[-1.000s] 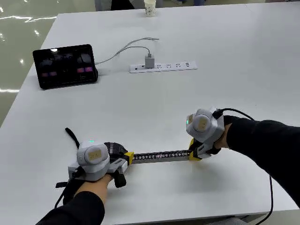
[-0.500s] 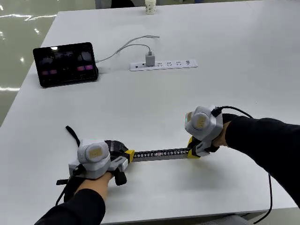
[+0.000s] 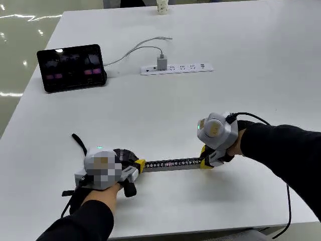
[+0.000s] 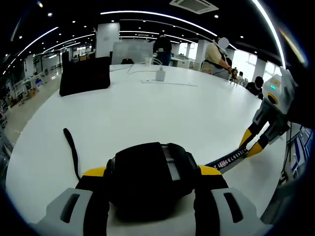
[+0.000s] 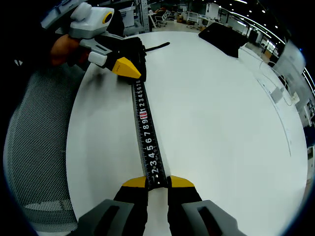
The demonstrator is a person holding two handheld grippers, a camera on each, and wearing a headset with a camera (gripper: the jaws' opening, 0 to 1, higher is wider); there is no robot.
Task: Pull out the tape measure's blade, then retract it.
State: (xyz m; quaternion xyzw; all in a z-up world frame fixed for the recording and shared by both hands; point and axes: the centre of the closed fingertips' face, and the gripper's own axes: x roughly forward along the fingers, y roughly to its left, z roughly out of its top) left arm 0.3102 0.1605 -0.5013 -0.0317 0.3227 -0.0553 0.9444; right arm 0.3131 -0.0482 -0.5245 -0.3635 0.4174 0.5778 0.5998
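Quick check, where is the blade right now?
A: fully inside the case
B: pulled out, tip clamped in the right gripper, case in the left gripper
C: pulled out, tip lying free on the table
B: the blade runs along the table from the case, held in the left gripper, to the right gripper, which is shut on its tip.

Wide bare worktop (image 3: 251, 60) ahead and to the right; the tablet (image 3: 71, 68) and power strip (image 3: 176, 68) (a charger (image 3: 162, 63) plugged in) stand well beyond the stretched blade (image 3: 170, 163).
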